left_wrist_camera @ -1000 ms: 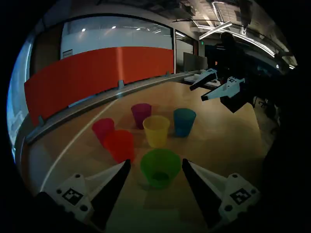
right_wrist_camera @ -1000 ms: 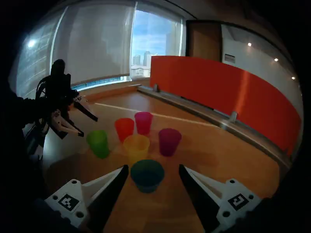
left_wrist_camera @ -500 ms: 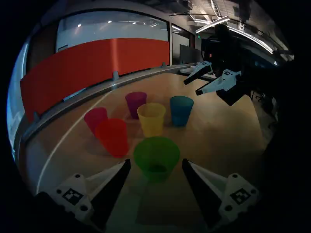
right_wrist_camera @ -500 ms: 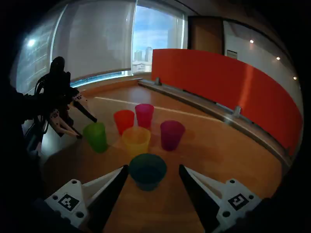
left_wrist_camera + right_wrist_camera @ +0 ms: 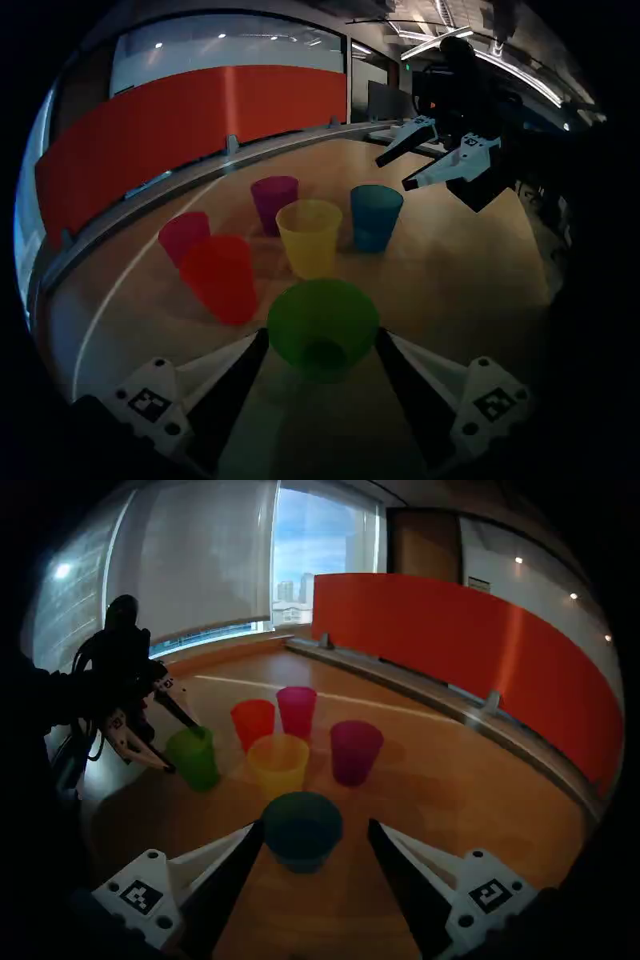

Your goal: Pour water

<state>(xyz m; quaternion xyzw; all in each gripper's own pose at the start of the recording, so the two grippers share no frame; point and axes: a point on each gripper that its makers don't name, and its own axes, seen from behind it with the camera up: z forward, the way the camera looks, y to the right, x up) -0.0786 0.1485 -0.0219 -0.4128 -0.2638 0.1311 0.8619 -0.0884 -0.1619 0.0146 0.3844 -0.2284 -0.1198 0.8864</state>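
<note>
Place: an office, high up in a city building.
Desk: a long wooden table [image 5: 448, 800] with an orange divider panel [image 5: 480, 632] clipped along its far edge.
Windows: tall panes [image 5: 320, 568] with roller blinds [image 5: 192, 568]; towers show outside.
Ceiling: linear strip lights [image 5: 436, 46] at the far right, small recessed spots [image 5: 519, 560].
Walls: a glazed partition [image 5: 224, 50] behind the panel.

Showed white wedge fingers [image 5: 192, 372], black-faced inside, with square black-and-white tags [image 5: 150, 404], on left hand-held gripper [image 5: 320, 332] and right hand-held gripper [image 5: 314, 822].

Left gripper view dim; right gripper view window [image 5: 324, 560] backlit, fisheye edges warped.
</note>
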